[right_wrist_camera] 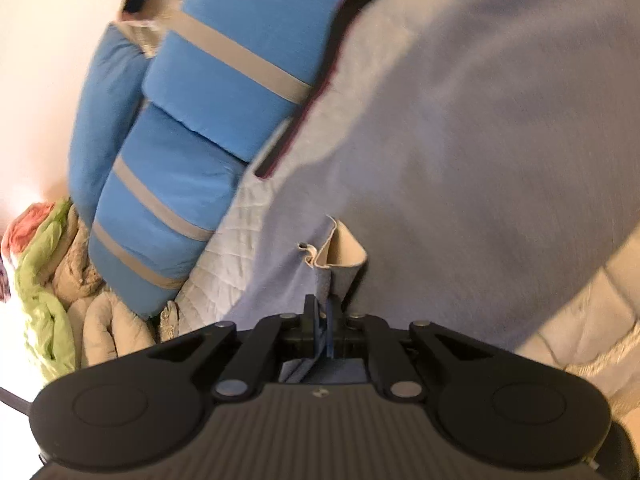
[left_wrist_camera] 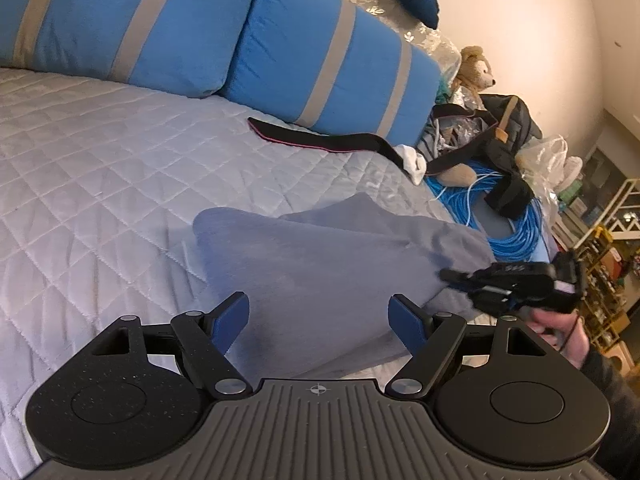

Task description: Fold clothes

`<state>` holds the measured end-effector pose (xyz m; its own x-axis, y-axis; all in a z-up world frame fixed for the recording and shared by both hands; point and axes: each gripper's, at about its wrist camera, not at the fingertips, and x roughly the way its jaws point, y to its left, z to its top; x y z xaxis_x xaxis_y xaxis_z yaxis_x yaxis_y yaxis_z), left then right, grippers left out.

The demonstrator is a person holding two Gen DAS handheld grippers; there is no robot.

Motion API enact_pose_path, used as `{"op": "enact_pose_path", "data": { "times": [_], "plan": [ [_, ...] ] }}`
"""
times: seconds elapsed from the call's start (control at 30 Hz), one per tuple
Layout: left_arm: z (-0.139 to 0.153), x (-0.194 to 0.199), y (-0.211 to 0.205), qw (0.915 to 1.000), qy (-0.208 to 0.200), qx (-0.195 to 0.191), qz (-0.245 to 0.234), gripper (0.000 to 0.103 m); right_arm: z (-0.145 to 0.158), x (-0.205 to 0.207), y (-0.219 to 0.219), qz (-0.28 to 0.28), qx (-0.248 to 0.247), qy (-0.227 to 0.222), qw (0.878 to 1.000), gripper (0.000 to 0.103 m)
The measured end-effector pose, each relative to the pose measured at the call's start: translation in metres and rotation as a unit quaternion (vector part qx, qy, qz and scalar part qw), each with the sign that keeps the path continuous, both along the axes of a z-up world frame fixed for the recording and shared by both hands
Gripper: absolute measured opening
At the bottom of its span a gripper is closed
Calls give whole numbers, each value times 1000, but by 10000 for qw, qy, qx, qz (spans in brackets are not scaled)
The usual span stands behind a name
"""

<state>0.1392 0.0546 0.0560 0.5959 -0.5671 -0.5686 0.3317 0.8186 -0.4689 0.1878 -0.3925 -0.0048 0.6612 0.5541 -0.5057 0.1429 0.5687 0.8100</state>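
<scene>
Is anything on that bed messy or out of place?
Yes. A tangled coil of blue cable lies on the bed's far side among bags and a teddy bear, and a black strap trails across the quilt. The grey garment being folded lies rumpled.

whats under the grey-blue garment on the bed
The grey-blue garment lies on the quilted bedspread, which shows all around it. At its far right edge it sits beside the blue cable coil. Anything beneath its middle is covered and cannot be seen.
</scene>
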Motion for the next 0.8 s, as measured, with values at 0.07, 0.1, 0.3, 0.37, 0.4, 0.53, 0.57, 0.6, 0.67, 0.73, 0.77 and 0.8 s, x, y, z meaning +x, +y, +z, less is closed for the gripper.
{"op": "enact_pose_path", "data": {
  "times": [0.07,0.1,0.3,0.37,0.4,0.53,0.57,0.6,0.67,0.73,0.77,0.8],
  "plan": [
    [-1,0,2,10000,24,-21,29,76,11,0,-1,55,-152,-136,9998,0],
    [-2,-1,3,10000,26,-20,36,76,16,1,-1,79,-241,-199,9995,0],
    [-5,-2,3,10000,43,-5,49,76,30,2,-11,31,-629,-342,9974,0],
    [-6,-2,3,10000,59,-9,69,76,30,2,-15,6,-713,-331,9969,0],
    [-7,-1,3,9999,71,-13,81,76,29,2,-16,-12,-733,-309,9968,0],
    [-13,7,6,9997,141,-109,159,76,17,1,-14,65,-827,-125,9965,0],
    [-15,8,6,9996,168,-153,187,76,13,1,-11,91,-873,-92,9961,0],
    [-17,10,7,9994,195,-197,216,76,9,0,-10,94,-915,-65,9957,0],
    [-22,14,9,9988,276,-288,296,76,2,0,-9,73,-1043,-23,9945,0],
    [-27,21,13,9975,376,-437,397,76,-4,-1,-8,31,-1157,29,9933,9],
    [-30,24,16,9968,425,-512,447,76,-6,-1,-7,6,-1204,54,9927,27],
    [-33,27,18,9959,475,-587,498,76,-7,-2,-7,-3,-1207,25,9927,34]
  ]
}}
